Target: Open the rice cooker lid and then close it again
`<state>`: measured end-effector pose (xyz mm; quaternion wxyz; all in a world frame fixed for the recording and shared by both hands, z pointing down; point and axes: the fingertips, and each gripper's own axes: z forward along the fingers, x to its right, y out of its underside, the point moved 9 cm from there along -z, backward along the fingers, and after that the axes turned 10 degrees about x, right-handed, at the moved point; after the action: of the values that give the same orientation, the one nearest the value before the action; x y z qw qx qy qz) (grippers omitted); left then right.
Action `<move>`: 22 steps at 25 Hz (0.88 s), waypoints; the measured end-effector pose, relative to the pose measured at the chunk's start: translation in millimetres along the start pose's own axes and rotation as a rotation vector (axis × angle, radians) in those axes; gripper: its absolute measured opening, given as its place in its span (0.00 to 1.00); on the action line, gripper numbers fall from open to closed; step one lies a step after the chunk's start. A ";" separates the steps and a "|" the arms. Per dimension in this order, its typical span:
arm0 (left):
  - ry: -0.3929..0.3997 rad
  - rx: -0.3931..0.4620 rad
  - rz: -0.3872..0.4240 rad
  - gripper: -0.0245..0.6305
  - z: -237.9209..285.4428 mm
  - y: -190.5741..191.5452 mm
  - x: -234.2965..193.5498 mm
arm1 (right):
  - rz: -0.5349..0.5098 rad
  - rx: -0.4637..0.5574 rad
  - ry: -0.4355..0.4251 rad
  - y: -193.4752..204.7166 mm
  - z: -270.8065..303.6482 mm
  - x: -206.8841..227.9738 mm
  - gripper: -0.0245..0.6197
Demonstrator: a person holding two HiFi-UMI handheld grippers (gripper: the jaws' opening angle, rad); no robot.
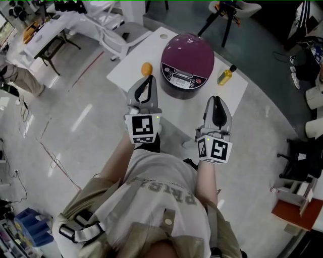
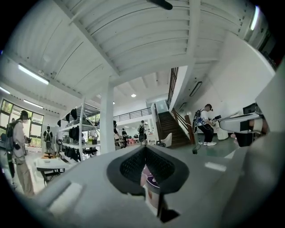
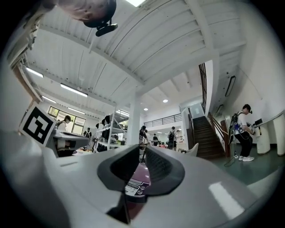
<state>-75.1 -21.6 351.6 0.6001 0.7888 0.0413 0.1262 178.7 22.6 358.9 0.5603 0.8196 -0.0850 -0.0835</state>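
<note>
A maroon rice cooker [image 1: 187, 63] with a grey control panel stands on the white table [image 1: 132, 75], and its lid is down. My left gripper [image 1: 150, 77] is held in the air just left of the cooker's front, jaws together and empty. My right gripper [image 1: 216, 99] hangs nearer to me, in front of the cooker's right side, with its jaws also together and nothing in them. In the left gripper view the pads [image 2: 133, 165] meet at the tip and a sliver of the cooker [image 2: 149, 181] shows below. The right gripper view shows the cooker's panel [image 3: 135, 186] under closed pads [image 3: 160, 167].
An orange [image 1: 147, 68] lies on the table left of the cooker, close to my left gripper. A yellow bottle [image 1: 226, 75] lies to the cooker's right. A white chair [image 1: 118, 30] stands beyond the table, a tripod [image 1: 222, 15] behind it. Several people stand far off in the hall.
</note>
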 end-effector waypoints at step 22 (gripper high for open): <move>0.061 0.016 -0.034 0.05 -27.6 -1.0 -3.1 | 0.009 0.033 0.021 -10.6 -19.3 -19.3 0.04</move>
<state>-84.9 3.8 357.0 0.5944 0.7885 0.0742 0.1397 164.9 48.4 356.7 0.5479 0.8293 -0.0842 -0.0709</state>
